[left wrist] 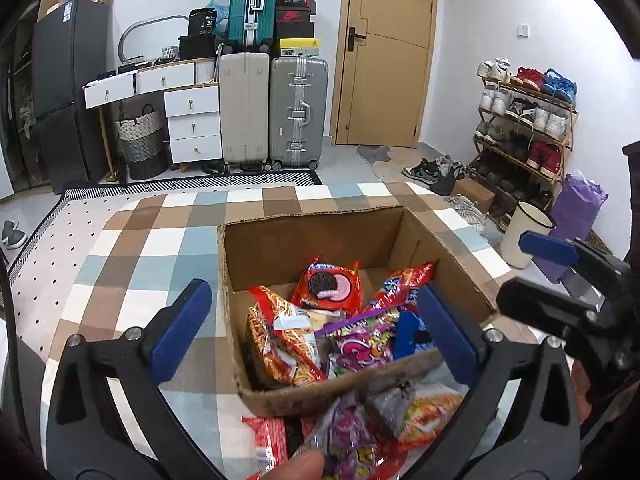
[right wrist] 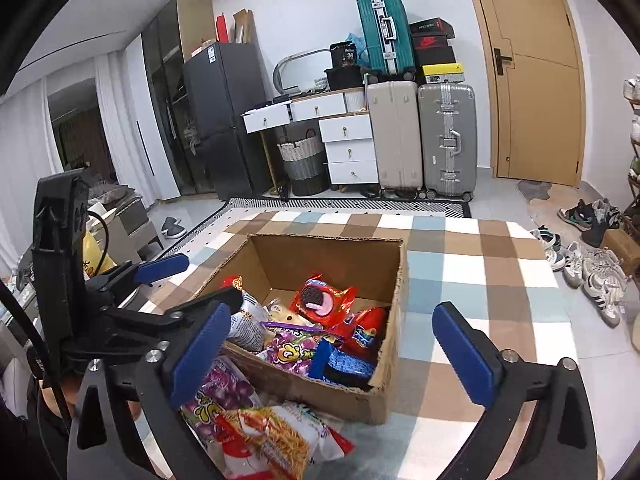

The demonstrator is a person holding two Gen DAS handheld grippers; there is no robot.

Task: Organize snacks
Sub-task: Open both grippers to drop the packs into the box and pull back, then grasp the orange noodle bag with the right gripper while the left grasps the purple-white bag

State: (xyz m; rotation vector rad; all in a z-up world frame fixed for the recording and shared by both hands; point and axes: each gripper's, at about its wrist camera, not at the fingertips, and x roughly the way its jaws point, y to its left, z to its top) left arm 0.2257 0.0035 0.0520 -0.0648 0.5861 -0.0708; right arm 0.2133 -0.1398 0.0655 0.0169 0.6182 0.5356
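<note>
Ahead of both wide-open, empty grippers, left gripper point(left wrist: 316, 328) and right gripper point(right wrist: 332, 354), sits the half-filled cardboard box point(right wrist: 384, 396); next, I'd guess, one picks from the loose snack packets point(right wrist: 256, 428) lying below the jaws.

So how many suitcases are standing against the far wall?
3: a beige suitcase and a grey suitcase side by side on the floor, and a teal suitcase stacked on top. Others may be hidden behind.

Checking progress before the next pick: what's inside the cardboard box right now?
Inside the cardboard box: a red Oreo pack, a noodle-snack bag, a purple candy bag, a blue pack and a red bag. Anything beneath them is covered.
</note>
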